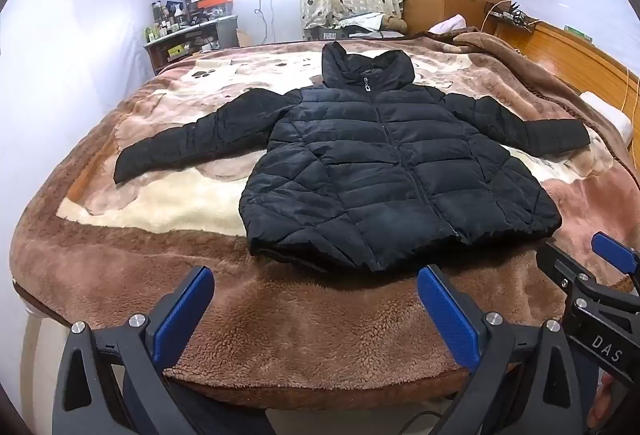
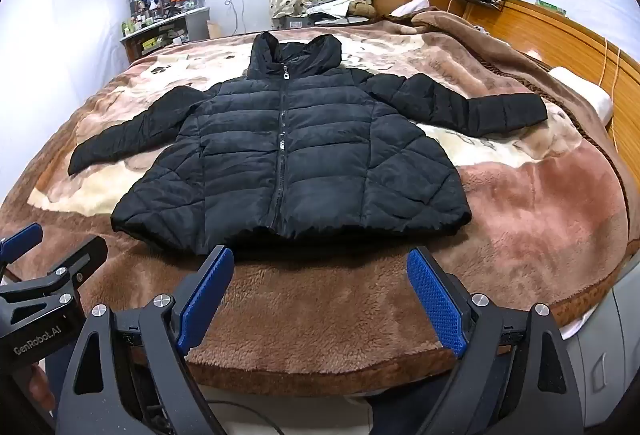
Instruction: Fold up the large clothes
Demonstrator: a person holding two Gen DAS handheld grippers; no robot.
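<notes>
We found the black puffer jacket (image 1: 384, 171) lying flat and zipped on the brown fleece blanket (image 1: 280, 315), sleeves spread left and right, hood at the far end. Our left gripper (image 1: 316, 311) and right gripper (image 2: 320, 299) hovered at the near edge, jaws spread wide and empty.

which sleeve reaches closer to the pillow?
The jacket's sleeve on the picture's right: its cuff ends just short of the white pillow by the headboard. The other sleeve points toward the opposite bed edge.
</notes>
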